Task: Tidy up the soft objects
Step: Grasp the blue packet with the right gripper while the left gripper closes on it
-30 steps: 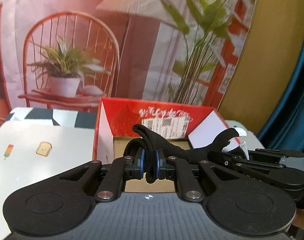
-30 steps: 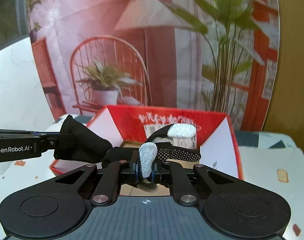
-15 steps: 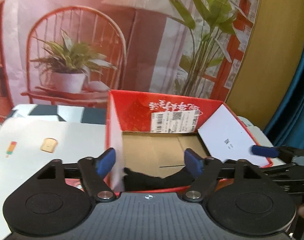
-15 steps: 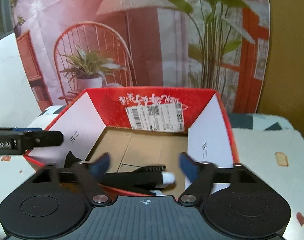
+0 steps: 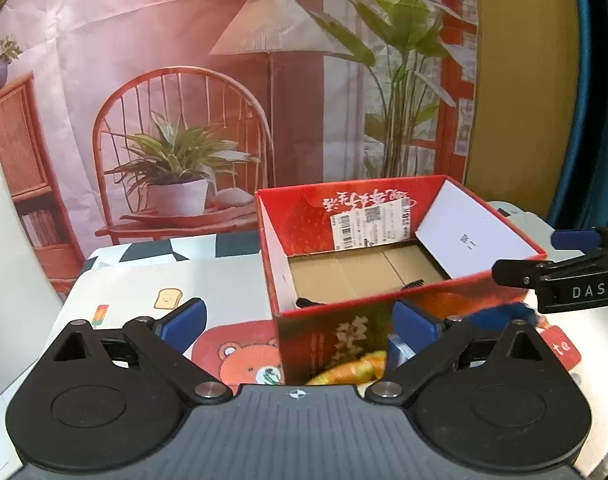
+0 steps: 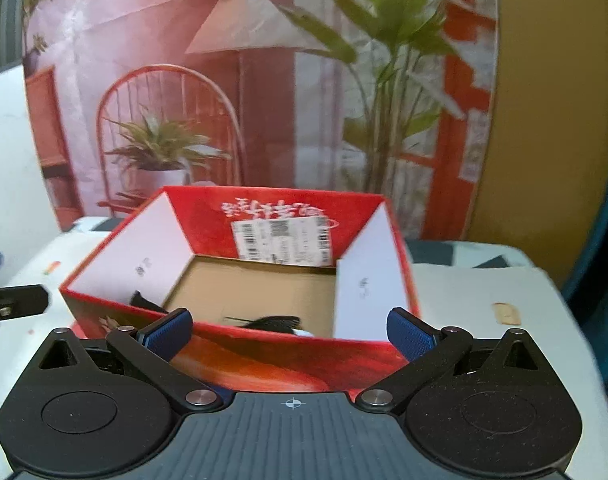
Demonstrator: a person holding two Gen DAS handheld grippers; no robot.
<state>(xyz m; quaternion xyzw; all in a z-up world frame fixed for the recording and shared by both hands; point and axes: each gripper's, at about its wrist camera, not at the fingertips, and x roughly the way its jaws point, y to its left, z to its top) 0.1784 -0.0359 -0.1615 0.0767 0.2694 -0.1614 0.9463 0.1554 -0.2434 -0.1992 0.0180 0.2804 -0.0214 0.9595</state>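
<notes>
A red cardboard box (image 5: 484, 272) stands open on the table; it also shows in the right wrist view (image 6: 263, 344). A black glove with a white fingertip lies on the box floor near the front wall (image 6: 275, 323), and only slivers of it show in the left wrist view (image 5: 310, 303). My left gripper (image 5: 299, 322) is open and empty, in front of the box's left front corner. My right gripper (image 6: 289, 328) is open and empty, just in front of the box's front wall. The right gripper also shows from the side in the left wrist view (image 5: 560, 276).
The table carries a mat (image 5: 239, 344) printed with a bear, toast and a popsicle. A printed backdrop (image 5: 223, 80) of a chair, lamp and plants hangs behind the box. A blue curtain (image 5: 600, 100) hangs at the right.
A second ago both grippers held the black glove above the box. Both opened, the glove dropped into the box, and both grippers have drawn back from it.
</notes>
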